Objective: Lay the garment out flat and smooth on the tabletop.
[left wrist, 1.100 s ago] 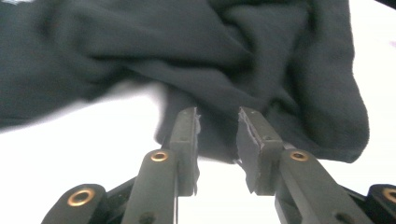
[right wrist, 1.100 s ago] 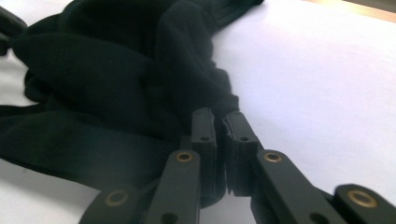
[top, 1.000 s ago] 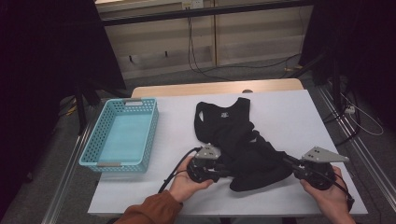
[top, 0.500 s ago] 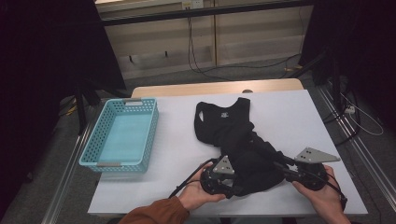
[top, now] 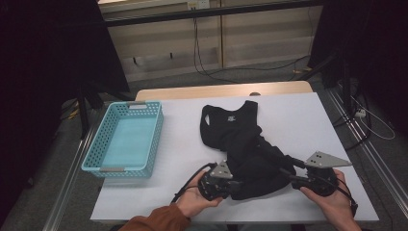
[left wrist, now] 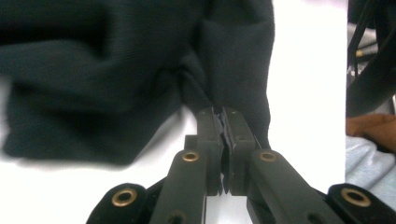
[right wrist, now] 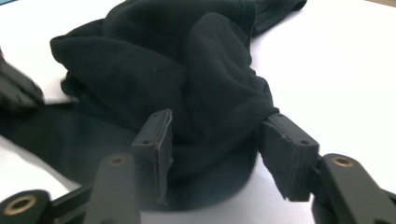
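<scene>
On the white table (top: 298,120), the black garment (top: 240,139) lies crumpled near the front edge. Left gripper (left wrist: 223,122) is clamped on a fold; right gripper (right wrist: 212,140) straddles another, jaws apart. Folding has barely begun, and the blue basket (top: 126,139) waits alongside.

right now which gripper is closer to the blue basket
Left. The left gripper sits at the black top's lower left edge, a short way right of the blue basket. The right gripper is beyond the garment, toward the table's right edge.

A basket (top: 126,139) lies left of the garment (top: 243,144) on the table (top: 308,115).
</scene>
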